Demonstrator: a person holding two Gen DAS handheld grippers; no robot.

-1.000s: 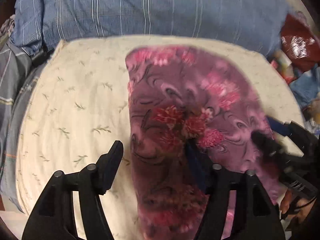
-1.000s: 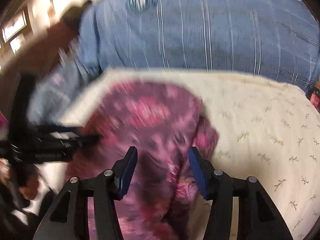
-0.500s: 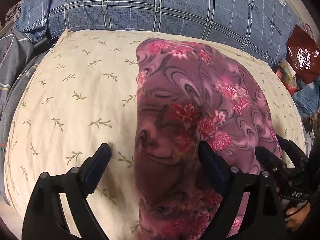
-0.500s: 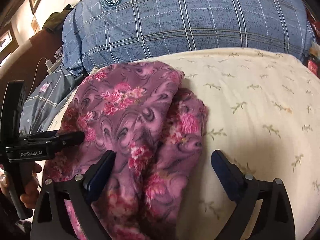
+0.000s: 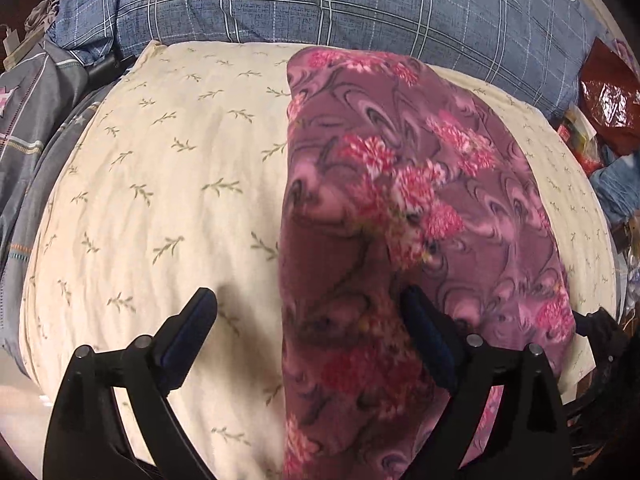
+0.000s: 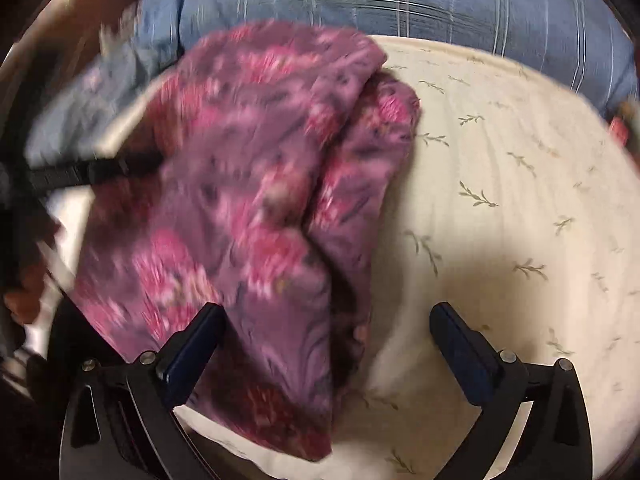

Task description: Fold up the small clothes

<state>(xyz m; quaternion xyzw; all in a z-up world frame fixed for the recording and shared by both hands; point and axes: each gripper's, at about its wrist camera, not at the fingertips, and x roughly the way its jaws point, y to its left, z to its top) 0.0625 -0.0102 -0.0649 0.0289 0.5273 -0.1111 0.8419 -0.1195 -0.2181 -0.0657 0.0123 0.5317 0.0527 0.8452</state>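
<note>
Purple fleece garment with pink flowers [image 5: 420, 208] lies folded lengthwise on a cream pillow printed with small green sprigs [image 5: 168, 184] in the left wrist view, with a blue plaid cushion [image 5: 320, 0] behind. The left gripper [image 5: 308, 332] is spread wide, one finger over the bare pillow, the other over the garment, gripping nothing. A red foil bag [image 5: 608, 92] sits at the far right.

From the right wrist view, blurred, the garment [image 6: 248, 184] covers the pillow's [image 6: 500, 200] left side, its layers overlapping. The right gripper [image 6: 328, 340] is likewise spread wide, holding nothing; its left finger is over the cloth, its right over the pillow.
</note>
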